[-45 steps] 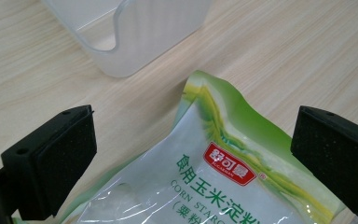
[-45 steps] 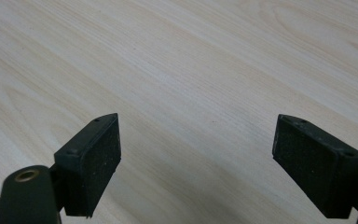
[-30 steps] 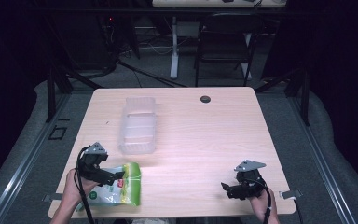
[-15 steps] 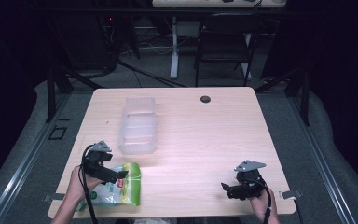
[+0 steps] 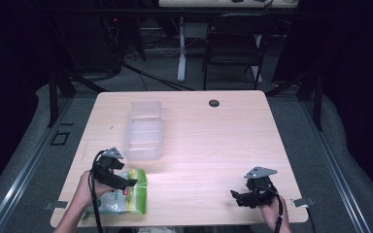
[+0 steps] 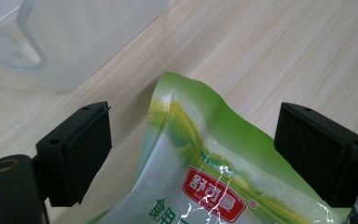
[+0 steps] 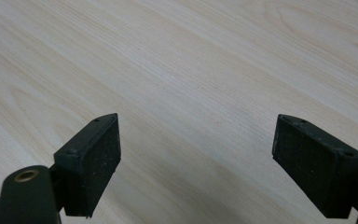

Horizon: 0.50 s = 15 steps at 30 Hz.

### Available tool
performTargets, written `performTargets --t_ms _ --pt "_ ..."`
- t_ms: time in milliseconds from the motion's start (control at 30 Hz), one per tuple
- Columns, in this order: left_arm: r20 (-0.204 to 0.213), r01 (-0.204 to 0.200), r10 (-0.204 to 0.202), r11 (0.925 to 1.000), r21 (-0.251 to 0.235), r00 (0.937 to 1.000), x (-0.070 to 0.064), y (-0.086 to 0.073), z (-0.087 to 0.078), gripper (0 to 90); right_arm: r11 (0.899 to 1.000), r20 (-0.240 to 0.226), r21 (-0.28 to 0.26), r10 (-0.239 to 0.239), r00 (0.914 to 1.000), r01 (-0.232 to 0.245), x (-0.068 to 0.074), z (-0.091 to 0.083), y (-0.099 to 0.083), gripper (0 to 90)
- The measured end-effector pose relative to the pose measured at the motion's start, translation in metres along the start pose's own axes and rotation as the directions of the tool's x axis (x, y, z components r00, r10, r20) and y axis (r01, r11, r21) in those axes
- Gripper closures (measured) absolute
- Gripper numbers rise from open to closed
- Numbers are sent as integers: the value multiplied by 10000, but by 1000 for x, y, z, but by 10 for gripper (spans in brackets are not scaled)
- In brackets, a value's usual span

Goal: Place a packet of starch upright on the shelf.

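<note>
A green bag [image 5: 123,196] lies flat on the wooden surface [image 5: 209,145], close to the near edge on the person's left side. It is green and see-through, with a red label [image 6: 213,195] and white stuff inside. The left gripper [image 5: 126,182] is right over the bag. Its two black jaws are wide apart, one on each side of the bag's top corner, and they are not pinching it. In the left gripper view, the bag's pointy top end sits between the two black pads [image 6: 91,144], with wood showing past it.

The right gripper [image 5: 238,196] is near the same edge, but far over on the person's right side, well apart from the bag. Its jaws are spread wide too, and it holds nothing. In the right gripper view there is bare light wood between the pads.

A little farther back from the bag is a clear plastic box [image 5: 144,130]. Its near end is just beside the left gripper.

Way at the back of the surface is a small round black thing [image 5: 214,103]. Behind that, on the floor, stands a dark chair [image 5: 233,48].
</note>
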<state>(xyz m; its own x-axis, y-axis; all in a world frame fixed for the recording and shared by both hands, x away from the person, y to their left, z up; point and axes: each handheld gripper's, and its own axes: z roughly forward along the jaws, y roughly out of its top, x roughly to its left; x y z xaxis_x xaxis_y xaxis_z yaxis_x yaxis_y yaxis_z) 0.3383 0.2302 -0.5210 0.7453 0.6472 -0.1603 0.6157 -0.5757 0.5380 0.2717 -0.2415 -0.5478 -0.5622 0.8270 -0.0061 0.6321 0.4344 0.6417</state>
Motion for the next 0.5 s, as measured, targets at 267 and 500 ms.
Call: performTargets --t_ms 267,500 --pt "102 25 -28 9995 326 9999 6 1 8 207 9999 26 -84 58 10000 -58 0 -1 -1 148" --pt "431 194 -215 9987 478 9988 15 -1 15 255 10000 -12 -53 42 10000 -42 0 0 -1 148"
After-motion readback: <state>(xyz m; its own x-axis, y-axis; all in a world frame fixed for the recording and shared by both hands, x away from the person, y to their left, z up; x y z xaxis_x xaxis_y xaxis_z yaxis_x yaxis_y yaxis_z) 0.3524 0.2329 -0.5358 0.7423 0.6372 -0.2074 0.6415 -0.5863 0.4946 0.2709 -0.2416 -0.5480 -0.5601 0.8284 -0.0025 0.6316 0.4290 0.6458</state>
